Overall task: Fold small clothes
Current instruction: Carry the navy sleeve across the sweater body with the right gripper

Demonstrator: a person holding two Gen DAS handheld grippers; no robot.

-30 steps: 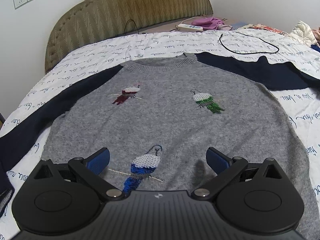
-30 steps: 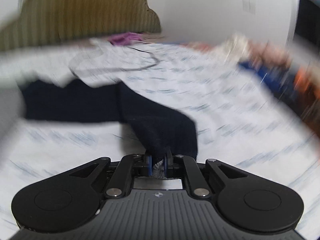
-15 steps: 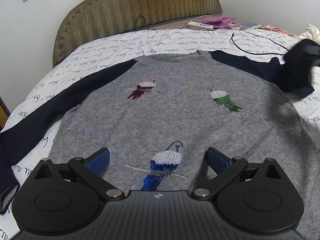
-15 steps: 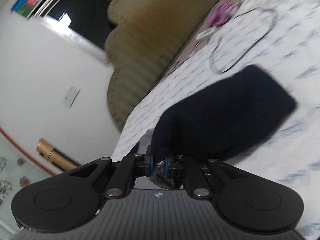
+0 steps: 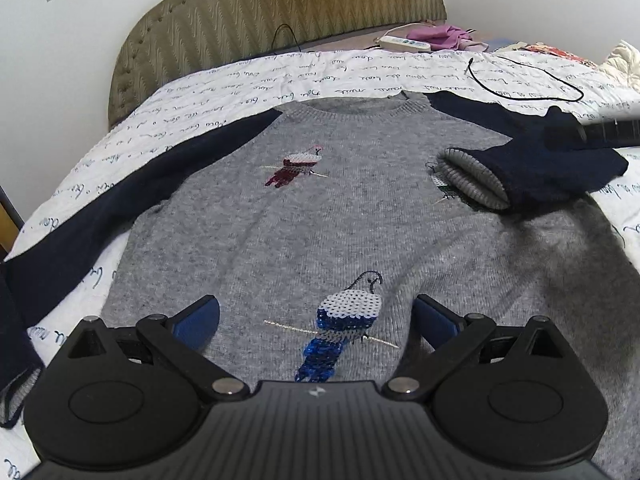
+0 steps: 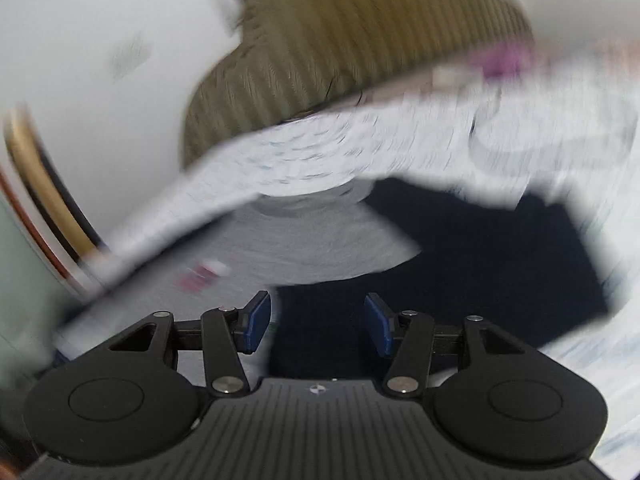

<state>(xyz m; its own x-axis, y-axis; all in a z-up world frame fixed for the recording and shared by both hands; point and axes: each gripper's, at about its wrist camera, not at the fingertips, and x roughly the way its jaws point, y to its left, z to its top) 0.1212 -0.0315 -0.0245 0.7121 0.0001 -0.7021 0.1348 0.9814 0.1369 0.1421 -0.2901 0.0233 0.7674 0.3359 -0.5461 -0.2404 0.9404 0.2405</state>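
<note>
A grey knitted sweater (image 5: 352, 216) with sequin birds and navy sleeves lies flat on the bed. Its right sleeve (image 5: 552, 168) is folded inward over the chest, grey cuff (image 5: 472, 178) resting on the green bird. The left sleeve (image 5: 120, 200) stretches out to the left. My left gripper (image 5: 316, 316) hovers open over the hem near the blue bird, holding nothing. In the blurred right wrist view my right gripper (image 6: 318, 326) has its jaws opening above the navy sleeve (image 6: 460, 264), pads clear of the cloth. Its dark body (image 5: 600, 132) shows at the right edge of the left wrist view.
The bed has a white quilt with script print (image 5: 280, 76) and an olive padded headboard (image 5: 288, 12). A black cable (image 5: 528, 80), a power strip (image 5: 404, 43) and purple cloth (image 5: 444, 36) lie near the head. More clothes are piled at the far right (image 5: 620, 60).
The right gripper carried the navy sleeve inward over the sweater's chest and let it go; its jaws, shut on the cuff before, now stand apart. The left gripper stayed open over the hem.
</note>
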